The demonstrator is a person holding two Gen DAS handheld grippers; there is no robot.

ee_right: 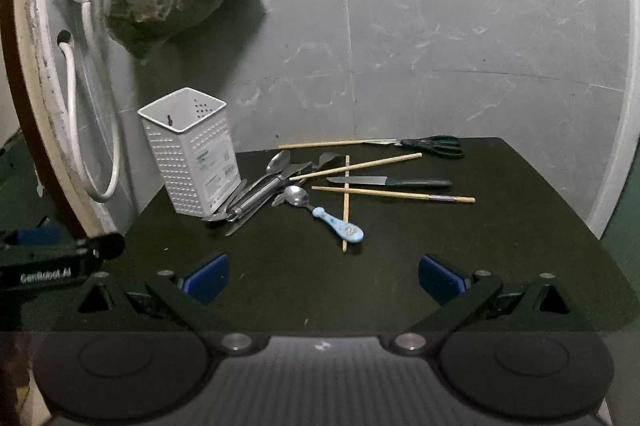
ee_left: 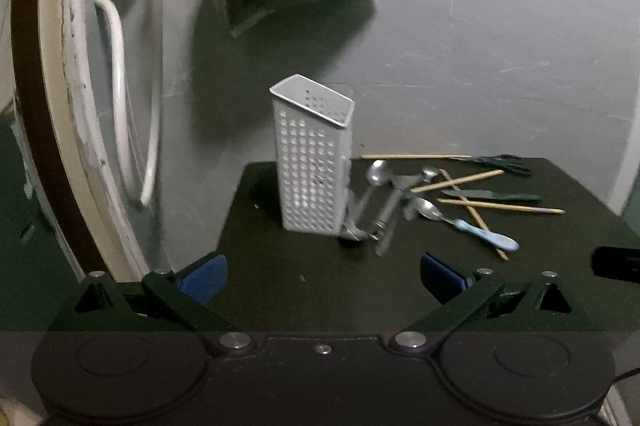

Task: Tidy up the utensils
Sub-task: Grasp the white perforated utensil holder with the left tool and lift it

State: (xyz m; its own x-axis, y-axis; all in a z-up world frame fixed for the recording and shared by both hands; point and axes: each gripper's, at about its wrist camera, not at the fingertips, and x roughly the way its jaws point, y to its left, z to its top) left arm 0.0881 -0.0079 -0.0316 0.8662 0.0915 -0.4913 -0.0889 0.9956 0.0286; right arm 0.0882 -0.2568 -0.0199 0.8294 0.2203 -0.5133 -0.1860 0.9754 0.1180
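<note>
Utensils lie scattered across a dark table (ee_right: 400,266), none yet sorted into the white perforated holder (ee_right: 192,154) standing upright near the table's back left corner, close to a grey wall. A tangle of metal spoons (ee_right: 256,194) rests against the holder's base; just beside it sits a spoon with a pale blue handle (ee_right: 340,226). Wooden chopsticks (ee_right: 392,193) cross one another in the middle of the spread, a knife (ee_right: 384,181) with a dark handle lies between two of them, and scissors (ee_right: 434,145) rest at the far edge.

Both tools hover low over the near side of the table, well apart from the pile. The left gripper (ee_left: 324,278) has its blue-padded fingers spread wide with nothing between them; the right gripper (ee_right: 323,278) is likewise released and empty.

The task appears to be at its start. The holder is tall, narrow and probably light, so a utensil dropped in at an angle, or a nudge from a finger reaching for the spoons at its foot, could tip it. The crossed chopsticks are thin and lie flat, so they could roll or slip from the pads, and lifting one may drag its neighbours along.
</note>
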